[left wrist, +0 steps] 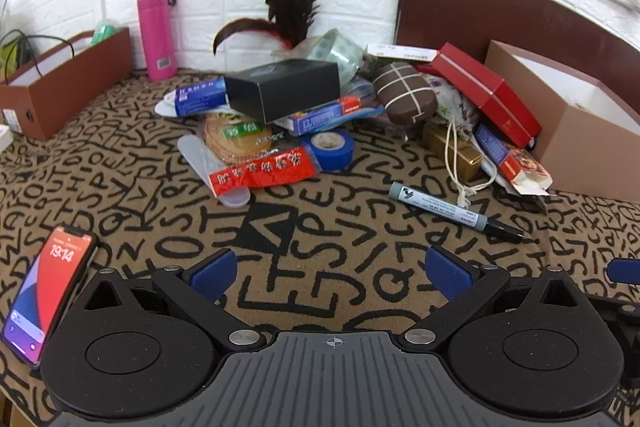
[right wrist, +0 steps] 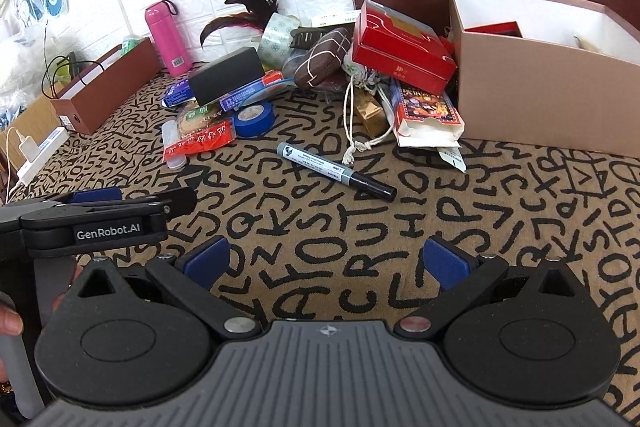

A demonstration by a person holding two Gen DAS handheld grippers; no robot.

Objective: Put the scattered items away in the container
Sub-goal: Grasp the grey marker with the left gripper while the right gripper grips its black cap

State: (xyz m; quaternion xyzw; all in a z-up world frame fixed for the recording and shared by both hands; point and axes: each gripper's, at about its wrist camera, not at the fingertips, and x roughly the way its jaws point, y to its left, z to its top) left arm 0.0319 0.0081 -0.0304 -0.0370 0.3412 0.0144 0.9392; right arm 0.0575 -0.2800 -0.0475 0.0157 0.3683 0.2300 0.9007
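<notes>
Container (right wrist: 532,87): tan cardboard box, open-topped, at my right against the scattered heap. Only my right view looks inside: something red, perhaps another carton. Marker (left wrist: 452,211): grey barrel, black cap, lying alone on the lettered cloth. Only my left view shows the phone (left wrist: 48,295). My left gripper (left wrist: 332,273) and right gripper (right wrist: 326,261) gape wide, empty.

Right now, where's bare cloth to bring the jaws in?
Bare patterned cloth runs from both grippers up to the marker, and left of it toward the phone. Crowded: the pile from the black box to the cardboard container.
</notes>
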